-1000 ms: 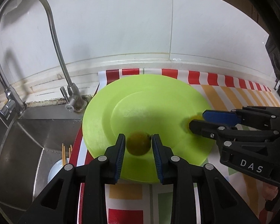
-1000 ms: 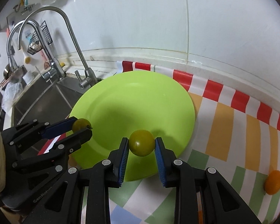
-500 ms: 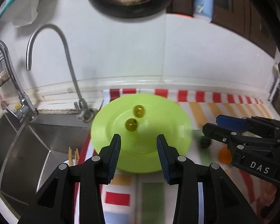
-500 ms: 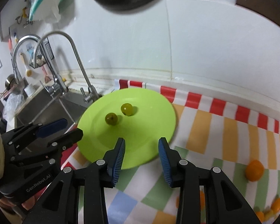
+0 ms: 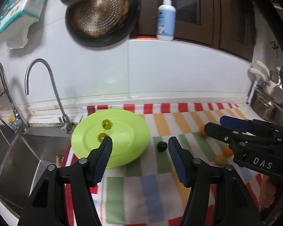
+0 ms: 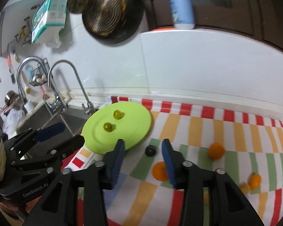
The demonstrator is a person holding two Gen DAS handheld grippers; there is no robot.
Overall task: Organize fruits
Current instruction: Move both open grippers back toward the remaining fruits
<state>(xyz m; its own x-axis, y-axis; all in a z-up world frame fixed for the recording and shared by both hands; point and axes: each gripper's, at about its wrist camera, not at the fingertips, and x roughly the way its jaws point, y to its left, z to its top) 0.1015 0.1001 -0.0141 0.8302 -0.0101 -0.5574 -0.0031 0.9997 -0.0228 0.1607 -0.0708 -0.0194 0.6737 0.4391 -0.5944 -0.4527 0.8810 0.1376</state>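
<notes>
Both my tongs had let go and drawn back from the plate (image 5: 122, 150); two green fruits (image 6: 108, 126) now lay on it. My right tongs (image 6: 143, 146), gaping and empty, framed the dark fruit (image 6: 150, 150) just ahead; left tongs (image 5: 138, 144) also gaped. Only the right view showed the orange (image 6: 159, 171) close beneath.

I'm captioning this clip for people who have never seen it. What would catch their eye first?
The bright green plate beside the sink, with two small green fruits on it. Then the striped cloth with orange fruits and one dark fruit scattered on it. Both the left gripper and the right gripper are open and empty.
</notes>
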